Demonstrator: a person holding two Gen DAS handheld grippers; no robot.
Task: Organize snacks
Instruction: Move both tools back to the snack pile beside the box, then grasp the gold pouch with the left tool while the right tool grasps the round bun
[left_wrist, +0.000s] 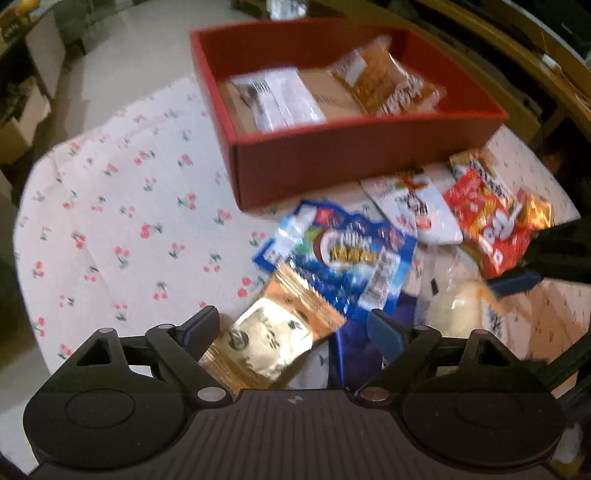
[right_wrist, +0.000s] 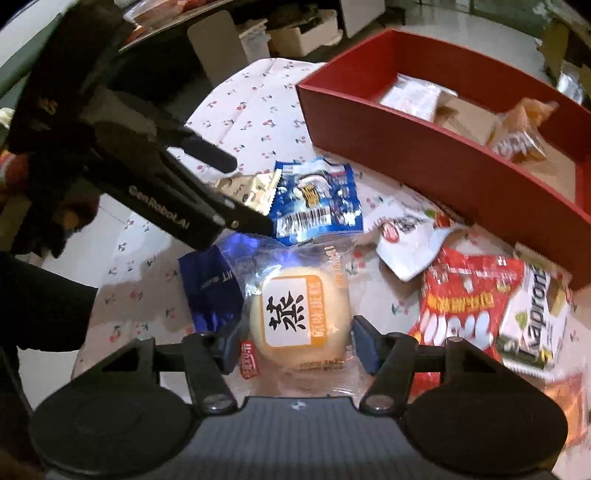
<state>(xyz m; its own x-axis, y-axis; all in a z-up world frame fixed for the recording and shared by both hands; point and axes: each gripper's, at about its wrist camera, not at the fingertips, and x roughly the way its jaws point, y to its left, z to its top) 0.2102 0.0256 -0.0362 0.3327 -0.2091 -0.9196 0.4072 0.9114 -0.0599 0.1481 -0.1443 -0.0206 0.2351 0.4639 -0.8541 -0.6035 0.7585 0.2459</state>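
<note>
A red box (left_wrist: 332, 162) (right_wrist: 424, 158) stands at the back of the table and holds a white packet (left_wrist: 277, 98) and an orange-brown packet (left_wrist: 388, 79). Loose snacks lie in front of it. My left gripper (left_wrist: 295, 332) is open, its fingers on either side of a gold packet (left_wrist: 273, 332), beside a blue packet (left_wrist: 343, 258). My right gripper (right_wrist: 295, 347) is open around a clear-wrapped round bun (right_wrist: 299, 314). The left gripper also shows in the right wrist view (right_wrist: 251, 192), over the gold packet (right_wrist: 247, 188) and the blue packet (right_wrist: 317, 199).
A red packet (left_wrist: 487, 225) (right_wrist: 461, 306), a white packet (left_wrist: 417, 203) (right_wrist: 410, 240), a Kapron packet (right_wrist: 535, 325) and a dark blue wrapper (right_wrist: 214, 288) lie on the cherry-print tablecloth (left_wrist: 110, 221). Cardboard boxes (right_wrist: 303, 33) stand on the floor beyond the table.
</note>
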